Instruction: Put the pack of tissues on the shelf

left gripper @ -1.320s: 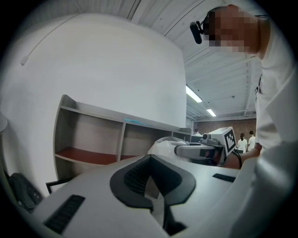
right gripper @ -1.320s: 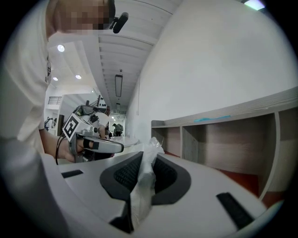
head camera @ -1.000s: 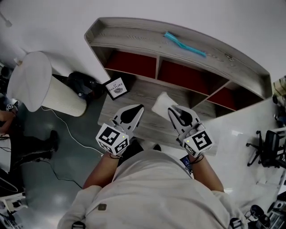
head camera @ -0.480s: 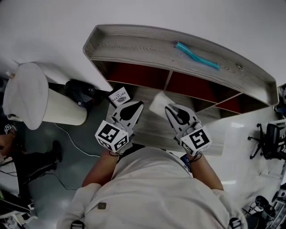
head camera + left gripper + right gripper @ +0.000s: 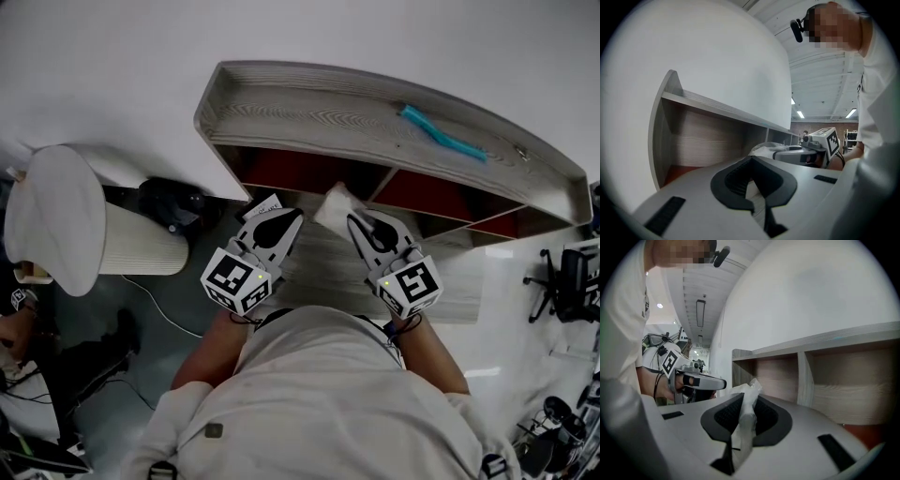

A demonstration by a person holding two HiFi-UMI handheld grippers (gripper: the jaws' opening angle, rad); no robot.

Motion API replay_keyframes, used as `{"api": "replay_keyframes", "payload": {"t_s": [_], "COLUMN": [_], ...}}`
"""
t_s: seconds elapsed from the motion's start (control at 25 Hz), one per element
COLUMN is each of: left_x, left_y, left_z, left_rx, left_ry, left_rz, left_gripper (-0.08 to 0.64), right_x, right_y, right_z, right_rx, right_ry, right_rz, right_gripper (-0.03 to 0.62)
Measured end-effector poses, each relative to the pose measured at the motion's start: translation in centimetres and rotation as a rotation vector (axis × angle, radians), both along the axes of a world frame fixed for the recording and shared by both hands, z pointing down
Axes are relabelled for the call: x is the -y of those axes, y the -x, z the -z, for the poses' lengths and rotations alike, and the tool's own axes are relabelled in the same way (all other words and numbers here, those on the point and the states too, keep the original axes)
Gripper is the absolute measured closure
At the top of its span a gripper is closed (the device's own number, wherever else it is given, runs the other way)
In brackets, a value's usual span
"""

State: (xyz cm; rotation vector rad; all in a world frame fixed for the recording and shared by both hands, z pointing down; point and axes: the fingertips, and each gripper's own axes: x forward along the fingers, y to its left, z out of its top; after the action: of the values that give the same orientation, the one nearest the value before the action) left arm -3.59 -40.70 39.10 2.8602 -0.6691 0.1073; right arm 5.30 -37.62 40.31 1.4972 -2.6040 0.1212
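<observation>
The pack of tissues (image 5: 335, 205), white in clear crinkly wrap, is pinched in my right gripper (image 5: 360, 223), which is shut on it. In the right gripper view the pack (image 5: 746, 420) stands up between the dark pads. It hangs just in front of the wooden shelf (image 5: 309, 117), by the divider between two red-backed compartments. My left gripper (image 5: 284, 223) is shut with nothing in it, beside the right one and a little left of the pack. The left gripper view shows the pack (image 5: 761, 150) and the right gripper (image 5: 774, 153) ahead at the right, before the shelf's left compartment.
A teal stick-like thing (image 5: 441, 136) lies on the shelf's top board. A small framed card (image 5: 265, 204) stands on the wooden desk (image 5: 455, 295) under the left gripper. A white round-topped cylinder (image 5: 66, 211) and a black object (image 5: 169, 199) are on the left, an office chair (image 5: 567, 281) at the right.
Both grippers have moved forward towards the shelf, the right one carrying the pack up to the compartment fronts. The card is now partly covered by the left gripper.
</observation>
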Motion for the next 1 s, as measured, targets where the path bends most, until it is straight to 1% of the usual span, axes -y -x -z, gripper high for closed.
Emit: {"api": "replay_keyframes", "payload": {"t_s": [0.16, 0.36, 0.52, 0.76, 1.0], "left_x": [1.3, 3.2, 4.6, 6.7, 8.4], "left_y": [1.1, 2.0, 2.3, 2.3, 1.7], "left_z": [-0.1, -0.9, -1.7, -2.6, -3.9], "left_rx": [0.001, 0.014, 0.021, 0.030, 0.041], "left_ry": [-0.005, -0.002, 0.001, -0.023, -0.022], "left_rz": [-0.029, -0.069, -0.092, -0.106, -0.118], "left_gripper": [0.545, 0.545, 0.545, 0.545, 0.544], "right_x": [1.6, 3.9, 5.6, 8.6, 11.4], "right_y": [1.3, 2.8, 3.7, 3.9, 3.7], "right_z": [-0.4, -1.1, -1.6, -2.7, -4.4], "right_rx": [-0.008, -0.069, -0.086, -0.095, -0.102], "right_ry": [0.012, 0.005, 0.004, 0.007, 0.032], "right_rz": [-0.038, -0.066, -0.091, -0.135, -0.164], "right_gripper": [0.534, 0.534, 0.534, 0.534, 0.532]}}
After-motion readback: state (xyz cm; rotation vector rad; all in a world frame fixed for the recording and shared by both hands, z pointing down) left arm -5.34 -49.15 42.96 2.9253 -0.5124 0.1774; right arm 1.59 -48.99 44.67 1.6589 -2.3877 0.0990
